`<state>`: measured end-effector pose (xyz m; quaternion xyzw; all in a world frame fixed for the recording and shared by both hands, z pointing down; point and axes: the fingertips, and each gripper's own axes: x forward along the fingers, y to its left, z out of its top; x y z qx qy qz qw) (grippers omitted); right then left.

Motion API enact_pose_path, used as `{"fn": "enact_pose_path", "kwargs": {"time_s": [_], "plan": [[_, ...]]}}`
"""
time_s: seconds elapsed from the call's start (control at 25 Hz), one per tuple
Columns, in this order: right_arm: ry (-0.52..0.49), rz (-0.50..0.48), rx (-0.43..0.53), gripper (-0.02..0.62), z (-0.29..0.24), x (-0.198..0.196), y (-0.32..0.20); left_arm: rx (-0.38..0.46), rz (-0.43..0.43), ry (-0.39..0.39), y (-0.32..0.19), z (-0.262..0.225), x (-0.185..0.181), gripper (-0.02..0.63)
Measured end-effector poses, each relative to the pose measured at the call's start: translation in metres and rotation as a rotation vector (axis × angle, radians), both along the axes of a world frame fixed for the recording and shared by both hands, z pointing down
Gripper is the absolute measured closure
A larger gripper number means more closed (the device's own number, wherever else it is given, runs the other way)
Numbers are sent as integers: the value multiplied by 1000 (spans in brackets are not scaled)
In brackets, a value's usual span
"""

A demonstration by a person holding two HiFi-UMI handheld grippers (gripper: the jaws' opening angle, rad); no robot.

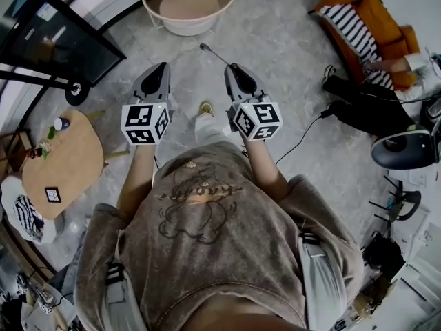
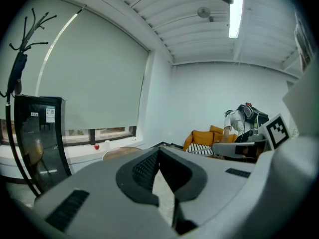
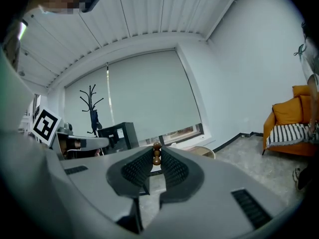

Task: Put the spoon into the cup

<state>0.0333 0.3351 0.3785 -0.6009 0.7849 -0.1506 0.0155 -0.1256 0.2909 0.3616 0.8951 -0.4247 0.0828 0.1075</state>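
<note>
Grey floor [image 1: 275, 40], white basket table [image 1: 149, 9], wooden table [image 1: 69, 158], orange sofa [image 1: 382, 21]

You have the spoon [image 1: 215, 54] pinched in the right gripper [image 3: 156, 156], a brown beaded part showing between the pads and the thin dark stem jutting forward-left, roughly level, above the grey floor [image 1: 275, 40]

Shells on the left gripper [image 2: 159, 152] and right gripper [image 3: 156, 149] look like matt grey plastic, with black ribbed, rubbery-looking pads [image 3: 137, 169]. The spoon [image 3: 156, 158] ends in glossy brown wood-like beads, and its stem looks like thin metal. The floor [image 1: 275, 40] is mottled grey stone-look, the low table [image 1: 69, 157] smooth pale wood, and the sofa [image 1: 375, 12] orange cloth.
</note>
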Motion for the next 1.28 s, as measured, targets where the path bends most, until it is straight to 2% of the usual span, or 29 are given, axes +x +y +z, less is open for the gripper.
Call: {"fn": "enact_pose_path", "kwargs": {"time_s": [0.28,0.72,1.04,1.28], "plan": [[0,-24,-2,535,-3,15,-57,-8,-25,2,-55,-2,13,599],[13,-93,12,535,-12,57,-139,7,-81,8,-126,-8,53,598],[-9,-130,6,534,-4,68,-179,6,-131,1,-162,-5,57,598],[-14,-130,5,535,0,70,-201,4,-134,1,-185,1,60,598]]}}
